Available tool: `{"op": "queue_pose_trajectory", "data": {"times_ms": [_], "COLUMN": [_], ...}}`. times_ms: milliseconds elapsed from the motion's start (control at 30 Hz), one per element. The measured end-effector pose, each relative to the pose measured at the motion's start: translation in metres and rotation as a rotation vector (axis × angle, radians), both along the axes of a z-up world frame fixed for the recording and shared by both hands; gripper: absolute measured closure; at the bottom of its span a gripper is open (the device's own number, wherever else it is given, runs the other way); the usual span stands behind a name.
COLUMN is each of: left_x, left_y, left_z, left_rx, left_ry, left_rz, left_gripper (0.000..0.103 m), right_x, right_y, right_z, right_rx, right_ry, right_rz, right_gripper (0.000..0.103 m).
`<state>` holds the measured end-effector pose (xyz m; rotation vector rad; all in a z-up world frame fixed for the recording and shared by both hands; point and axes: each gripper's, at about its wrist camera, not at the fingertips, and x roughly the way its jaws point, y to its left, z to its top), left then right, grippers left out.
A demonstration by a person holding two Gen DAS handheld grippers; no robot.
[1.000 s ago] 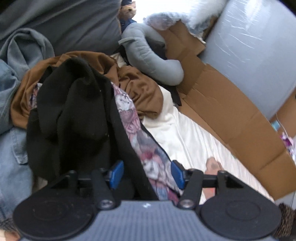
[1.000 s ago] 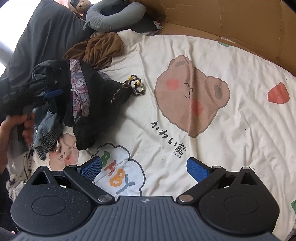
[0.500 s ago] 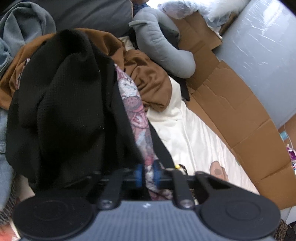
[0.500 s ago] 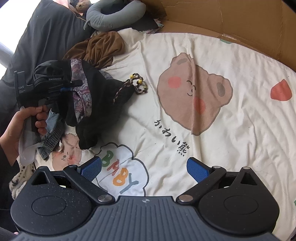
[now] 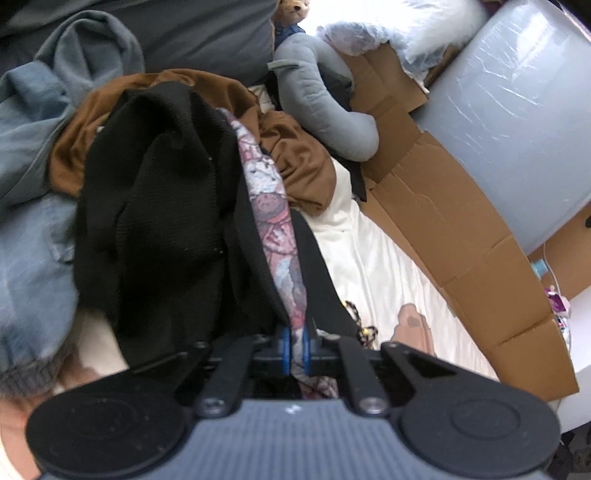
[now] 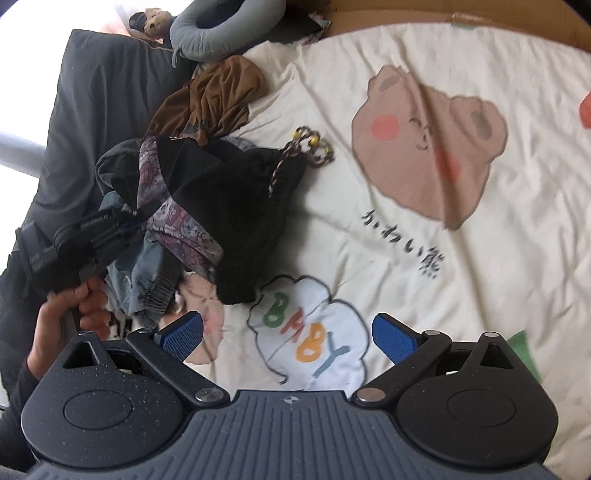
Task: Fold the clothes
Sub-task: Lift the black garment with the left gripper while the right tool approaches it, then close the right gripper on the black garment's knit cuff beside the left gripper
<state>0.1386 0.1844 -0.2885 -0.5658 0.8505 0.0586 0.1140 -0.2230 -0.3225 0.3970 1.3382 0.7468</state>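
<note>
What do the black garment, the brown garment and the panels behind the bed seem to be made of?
Black garment: probably a matte knit; a fine ribbed texture shows. Its lining looks like thin printed cloth. Brown garment: soft, slightly shiny fabric, maybe jersey or satin, in loose folds. Panels: corrugated cardboard, plain brown with creases.

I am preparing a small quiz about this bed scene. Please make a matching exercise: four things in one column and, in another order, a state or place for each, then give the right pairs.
Things:
1. left gripper
2. right gripper
3. brown garment
4. grey neck pillow

States or places:
A. open, above the printed sheet
B. at the far end of the bed, beside a small teddy bear
C. shut on the black garment with patterned lining
D. crumpled on the bed, between the pillow and the black garment

Pairs: 1-C, 2-A, 3-D, 4-B
</note>
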Motion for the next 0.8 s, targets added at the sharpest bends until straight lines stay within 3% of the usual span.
{"op": "queue_pose_trajectory", "data": {"times_ms": [433,800], "left_x": [-0.038,-0.04], "left_y": [0.012,0.022], "left_z": [0.009,0.003], "left_rx": [-0.054,-0.092], "left_ry": [0.009,-0.01], "left_rz": [0.055,0.067], "left_gripper": [0.096,0.096], "right_x": [-0.002,-0.014], "right_y": [0.057,0.085], "right_z": [-0.015,-0.047], "right_rx": [0.06,0.223], "right_ry": [0.075,0.223], "right_rz": [0.053,-0.202], "right_gripper": [0.009,0.017]}}
